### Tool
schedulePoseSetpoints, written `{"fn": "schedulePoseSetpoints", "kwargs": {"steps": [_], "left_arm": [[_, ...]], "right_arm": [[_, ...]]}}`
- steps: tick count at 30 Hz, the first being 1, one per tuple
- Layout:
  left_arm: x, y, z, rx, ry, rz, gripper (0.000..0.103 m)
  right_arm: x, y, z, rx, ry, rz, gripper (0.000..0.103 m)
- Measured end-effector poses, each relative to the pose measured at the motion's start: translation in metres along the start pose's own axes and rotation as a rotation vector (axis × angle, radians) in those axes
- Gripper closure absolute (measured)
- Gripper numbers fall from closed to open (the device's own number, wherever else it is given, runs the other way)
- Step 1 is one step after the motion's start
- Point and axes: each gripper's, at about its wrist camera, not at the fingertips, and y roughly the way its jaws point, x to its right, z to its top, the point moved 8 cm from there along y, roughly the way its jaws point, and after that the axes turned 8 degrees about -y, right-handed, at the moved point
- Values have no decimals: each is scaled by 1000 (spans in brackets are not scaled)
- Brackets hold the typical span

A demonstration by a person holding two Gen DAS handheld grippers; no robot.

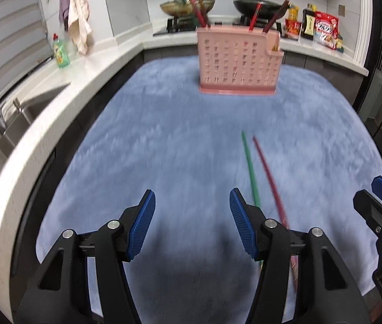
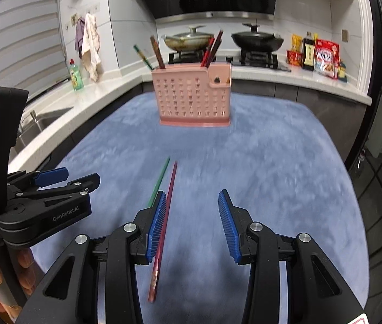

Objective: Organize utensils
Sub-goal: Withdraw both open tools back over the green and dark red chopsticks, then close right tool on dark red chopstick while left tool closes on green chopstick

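Note:
A green chopstick (image 1: 249, 168) and a dark red chopstick (image 1: 268, 174) lie side by side on the blue mat (image 1: 177, 148). In the right wrist view the green chopstick (image 2: 160, 181) and the red chopstick (image 2: 168, 205) run under my left finger. A pink slotted utensil holder (image 1: 238, 63) stands at the far end of the mat (image 2: 272, 175) with several chopsticks in it; it also shows in the right wrist view (image 2: 192, 97). My left gripper (image 1: 192, 224) is open and empty, left of the chopsticks. My right gripper (image 2: 191, 226) is open above the red chopstick's near half.
A white counter (image 1: 64, 91) with a sink (image 1: 4, 135) and a green soap bottle (image 1: 61, 52) runs along the left. A stove with a pan (image 2: 187, 40) and a wok (image 2: 257, 40) sits behind the holder. Food packets (image 2: 326, 56) stand at the back right.

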Motion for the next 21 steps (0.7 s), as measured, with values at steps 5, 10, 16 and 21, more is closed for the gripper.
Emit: {"fn": "schedulePoseSetpoints", "kwargs": {"steps": [5,10,16,21], "left_arm": [[-8,8,-33,-31,4,8,49],[-9,13,-53,-58,1,5,49],[-9,11,-57,-49,0,5,49],[-9,11,-57,-53,-6,5,49]], "right_arm": [[-11,5,-37,-51,8,21,63],[-20,8,-61,-81,27,35,63],[-37,19,-76,-105,15,62,68],[-43,29,-83,-127,2,69,84]]}}
